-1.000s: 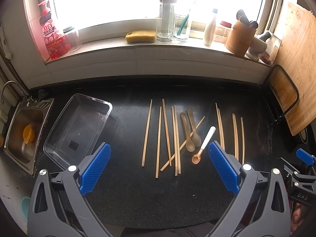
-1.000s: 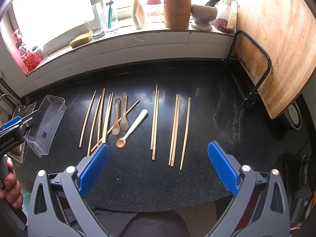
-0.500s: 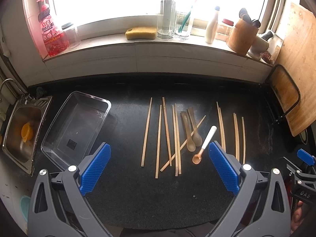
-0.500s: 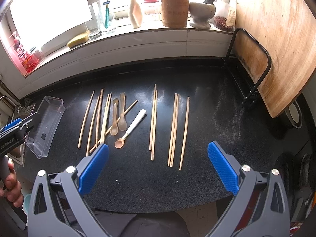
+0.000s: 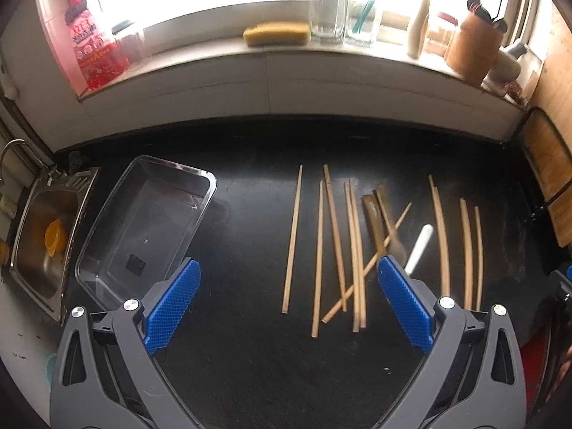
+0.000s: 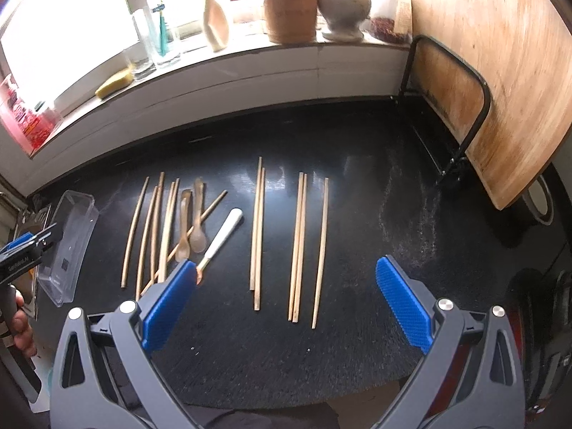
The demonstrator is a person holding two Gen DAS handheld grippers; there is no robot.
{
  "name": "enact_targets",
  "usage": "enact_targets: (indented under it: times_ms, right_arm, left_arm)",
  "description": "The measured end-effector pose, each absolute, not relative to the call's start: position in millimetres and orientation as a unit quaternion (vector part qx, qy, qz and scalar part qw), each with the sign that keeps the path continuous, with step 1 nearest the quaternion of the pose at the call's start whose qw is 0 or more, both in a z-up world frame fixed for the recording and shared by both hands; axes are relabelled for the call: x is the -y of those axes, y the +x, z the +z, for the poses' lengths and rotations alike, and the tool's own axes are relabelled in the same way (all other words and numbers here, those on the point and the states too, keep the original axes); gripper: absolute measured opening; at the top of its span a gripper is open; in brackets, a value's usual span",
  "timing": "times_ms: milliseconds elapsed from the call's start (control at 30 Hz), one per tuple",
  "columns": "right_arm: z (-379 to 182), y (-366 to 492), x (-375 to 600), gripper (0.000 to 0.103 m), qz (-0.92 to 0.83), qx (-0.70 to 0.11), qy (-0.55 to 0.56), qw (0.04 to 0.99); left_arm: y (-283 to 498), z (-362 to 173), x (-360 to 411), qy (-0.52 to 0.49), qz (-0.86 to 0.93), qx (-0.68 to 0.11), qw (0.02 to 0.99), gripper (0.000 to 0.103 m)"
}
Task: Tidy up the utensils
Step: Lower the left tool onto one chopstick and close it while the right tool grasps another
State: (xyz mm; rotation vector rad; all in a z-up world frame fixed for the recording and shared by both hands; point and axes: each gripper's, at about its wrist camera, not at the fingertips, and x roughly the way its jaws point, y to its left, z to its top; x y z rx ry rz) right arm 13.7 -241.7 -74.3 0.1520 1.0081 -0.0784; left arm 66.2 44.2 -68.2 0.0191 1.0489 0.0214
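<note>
Pale wooden chopsticks (image 6: 323, 250) lie on a black speckled counter (image 6: 393, 186) beside a white-handled spoon (image 6: 223, 237).

1. Left wrist view looks forward and down over the black counter (image 5: 250, 357) toward the windowsill (image 5: 286, 53).
2. Right wrist view faces likewise, further right.
3. Both share the chopsticks (image 5: 291, 239) (image 6: 134, 232).

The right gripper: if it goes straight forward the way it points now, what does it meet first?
Probably the chopsticks lying on the black counter, between the open right gripper pads. Depth is unclear.
</note>
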Motion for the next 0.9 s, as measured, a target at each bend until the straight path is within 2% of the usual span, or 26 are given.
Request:
enact_targets:
  times_ms: [233, 433, 667, 900]
  right_arm:
    - [-110.7, 40.9, 254.9, 0.097, -0.055, -0.495, 0.072, 0.864]
    - [-160.3, 71.1, 270.6, 0.097, -0.071, -0.517, 0.082, 0.849]
    - [-216.3, 101.0, 287.0, 0.097, -0.093, -0.534, 0.056, 0.839]
    - [-252.6, 115.3, 298.3, 0.092, -0.097, -0.559, 0.058, 0.822]
  left_arm:
    - [92.0, -116.6, -46.8, 0.028, -0.001, -0.518, 0.855, 0.097]
    - [122.1, -158.1, -61.4, -0.016, -0.013, -0.517, 0.856, 0.097]
    - [146.9, -214.4, -58.1, 0.048, -0.011, -0.514, 0.857, 0.097]
    - [164.2, -241.7, -66.6, 0.015, -0.014, -0.53, 0.848, 0.097]
